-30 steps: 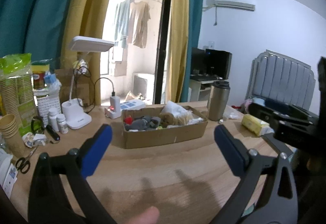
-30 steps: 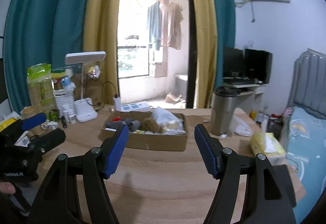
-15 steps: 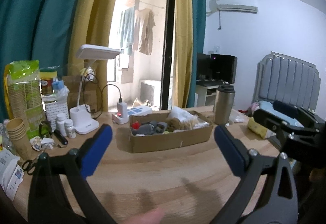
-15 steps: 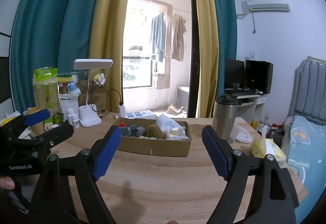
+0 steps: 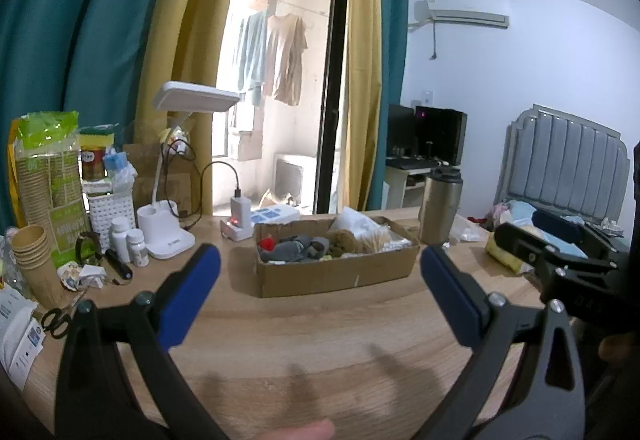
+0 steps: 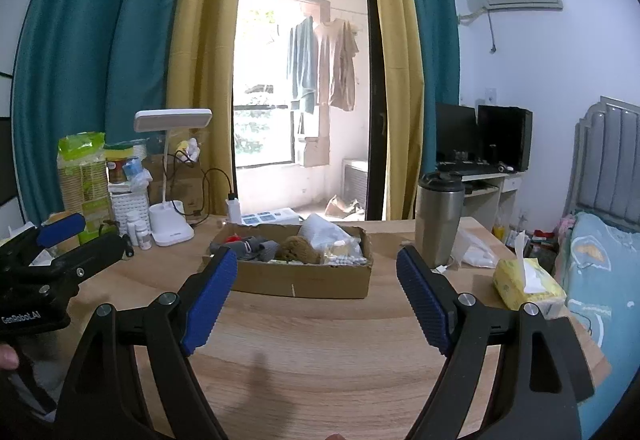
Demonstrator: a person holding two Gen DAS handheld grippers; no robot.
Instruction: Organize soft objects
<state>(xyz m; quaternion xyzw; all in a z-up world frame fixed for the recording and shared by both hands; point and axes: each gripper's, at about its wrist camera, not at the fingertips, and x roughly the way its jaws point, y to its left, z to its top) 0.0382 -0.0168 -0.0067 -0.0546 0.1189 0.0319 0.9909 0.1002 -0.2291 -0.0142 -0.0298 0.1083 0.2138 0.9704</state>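
Observation:
A shallow cardboard box [image 5: 336, 274] [image 6: 300, 278] stands on the wooden table. It holds soft things: grey cloth [image 5: 298, 250] [image 6: 256, 250], a brown sponge [image 6: 298, 250], a red item [image 5: 266, 243] and clear plastic bags [image 6: 324, 234]. My left gripper [image 5: 320, 280] is open and empty, held above the table in front of the box. My right gripper [image 6: 316, 280] is open and empty, also in front of the box. The right gripper shows at the right of the left wrist view [image 5: 560, 252], and the left gripper shows at the left of the right wrist view [image 6: 60, 252].
A steel tumbler [image 6: 439, 217] stands right of the box, with a yellow tissue pack [image 6: 528, 282] near the right edge. A white desk lamp [image 5: 168, 236], pill bottles [image 5: 128, 246], paper cups [image 5: 32, 260], scissors [image 5: 60, 318] and a power strip [image 5: 260, 220] crowd the left and back.
Both grippers have risen and tilted up, so the box sits lower in each view. Both stay open and empty.

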